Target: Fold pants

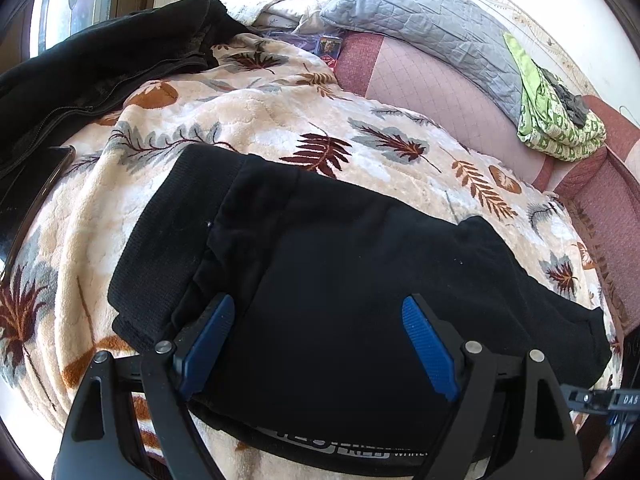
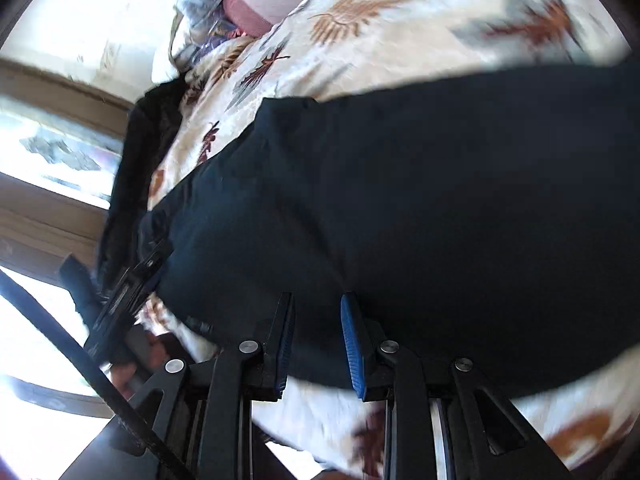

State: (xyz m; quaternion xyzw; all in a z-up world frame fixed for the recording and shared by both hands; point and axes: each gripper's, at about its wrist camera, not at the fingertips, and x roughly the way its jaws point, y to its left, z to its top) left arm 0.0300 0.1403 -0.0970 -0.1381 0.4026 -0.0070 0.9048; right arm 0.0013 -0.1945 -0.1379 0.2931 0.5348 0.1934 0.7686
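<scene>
The black pants (image 1: pixel 328 280) lie folded in a compact stack on a cream leaf-print blanket (image 1: pixel 256 112), ribbed waistband at the left. My left gripper (image 1: pixel 318 304) is open wide, its blue pads just over the near edge of the stack, holding nothing. In the right wrist view the pants (image 2: pixel 420 200) fill the middle, blurred by motion. My right gripper (image 2: pixel 316 300) is part open with a narrow gap, its tips over the pants' near edge, nothing visibly clamped. The left gripper's body shows at the left (image 2: pixel 128 280).
A black zip jacket (image 1: pixel 100 68) lies at the back left. A grey quilted pillow (image 1: pixel 424 20) and a green patterned cloth (image 1: pixel 556 116) rest on the pink sofa (image 1: pixel 440 88) at the back right. A dark flat object (image 1: pixel 36 196) lies at the left edge.
</scene>
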